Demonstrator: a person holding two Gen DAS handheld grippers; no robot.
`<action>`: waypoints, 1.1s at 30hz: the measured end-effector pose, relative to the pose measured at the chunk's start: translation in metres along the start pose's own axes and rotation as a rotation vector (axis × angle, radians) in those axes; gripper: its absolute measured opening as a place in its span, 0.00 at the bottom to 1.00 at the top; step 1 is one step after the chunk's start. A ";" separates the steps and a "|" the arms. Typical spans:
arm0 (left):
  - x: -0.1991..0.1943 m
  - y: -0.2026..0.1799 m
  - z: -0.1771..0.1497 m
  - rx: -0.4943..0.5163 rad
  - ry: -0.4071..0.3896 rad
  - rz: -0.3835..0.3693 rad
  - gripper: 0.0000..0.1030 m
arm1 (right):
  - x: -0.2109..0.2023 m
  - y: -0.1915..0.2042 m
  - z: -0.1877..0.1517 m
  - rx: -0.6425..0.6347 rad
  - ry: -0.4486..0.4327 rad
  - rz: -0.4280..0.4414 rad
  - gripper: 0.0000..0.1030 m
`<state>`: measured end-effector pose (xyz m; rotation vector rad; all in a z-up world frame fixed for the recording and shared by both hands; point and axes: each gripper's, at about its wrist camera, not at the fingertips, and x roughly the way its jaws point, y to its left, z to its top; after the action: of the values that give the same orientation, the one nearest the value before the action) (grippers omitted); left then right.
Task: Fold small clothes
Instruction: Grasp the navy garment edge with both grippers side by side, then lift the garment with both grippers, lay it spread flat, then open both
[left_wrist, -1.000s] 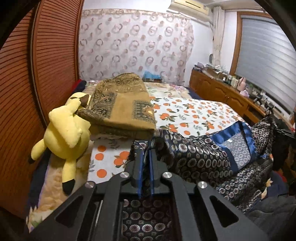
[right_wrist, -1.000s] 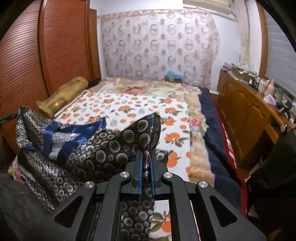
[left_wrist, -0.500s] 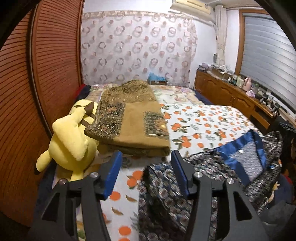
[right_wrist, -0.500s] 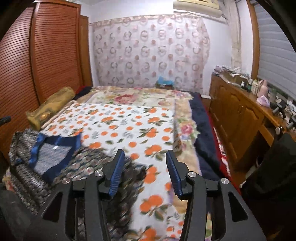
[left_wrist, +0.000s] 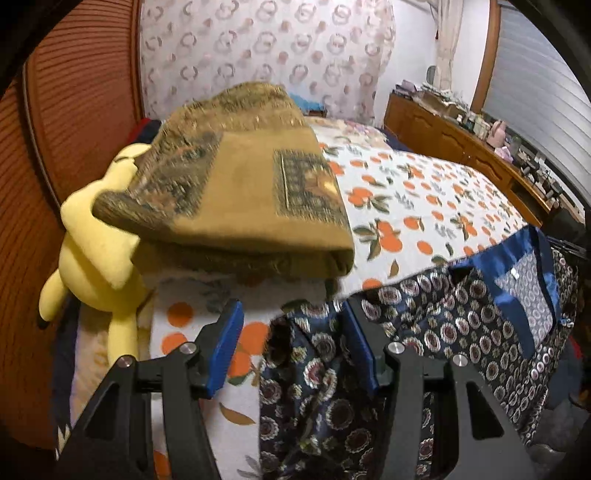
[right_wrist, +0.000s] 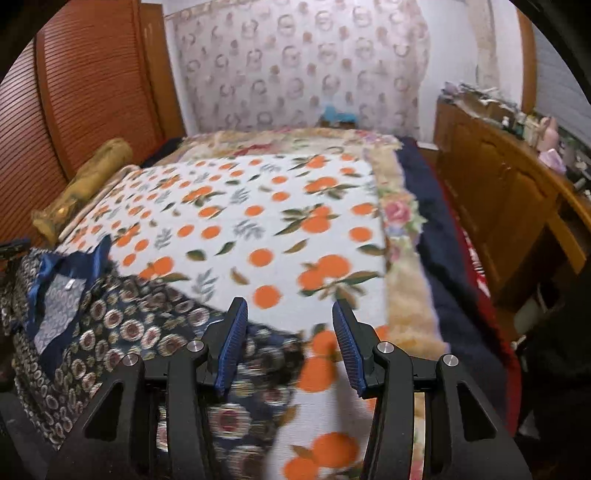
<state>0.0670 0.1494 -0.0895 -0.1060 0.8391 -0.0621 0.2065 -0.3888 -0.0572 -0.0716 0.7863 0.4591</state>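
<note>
A dark navy garment with a round flower print and a blue satin collar lies spread on the near part of the bed, in the left wrist view (left_wrist: 436, 332) and in the right wrist view (right_wrist: 122, 325). My left gripper (left_wrist: 291, 343) is open, its jaws straddling the garment's left corner just above it. My right gripper (right_wrist: 288, 347) is open over the garment's right edge, holding nothing. The blue collar (right_wrist: 55, 269) points toward the bed's left side.
The bed has a white cover with an orange print (right_wrist: 258, 221). A folded brown blanket (left_wrist: 240, 184) and a yellow plush toy (left_wrist: 96, 258) lie at the left. A wooden dresser (right_wrist: 498, 192) runs along the right. A red-brown slatted wardrobe (left_wrist: 74, 110) stands at the left.
Both grippers were shut on the garment and held it up one second ago. They have opened and let it drop onto the bed. Both now sit lower and closer to the cloth.
</note>
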 end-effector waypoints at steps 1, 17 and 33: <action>0.002 -0.001 -0.003 0.000 0.009 -0.005 0.53 | 0.000 0.003 -0.001 -0.003 0.003 0.010 0.50; 0.015 0.004 -0.011 -0.023 0.062 -0.051 0.48 | 0.011 0.012 -0.017 -0.020 0.102 -0.017 0.55; -0.049 -0.024 0.005 0.028 -0.122 -0.120 0.01 | -0.023 0.040 -0.011 -0.110 0.003 0.046 0.06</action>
<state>0.0378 0.1304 -0.0478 -0.1324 0.7092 -0.1783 0.1677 -0.3640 -0.0448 -0.1574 0.7670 0.5457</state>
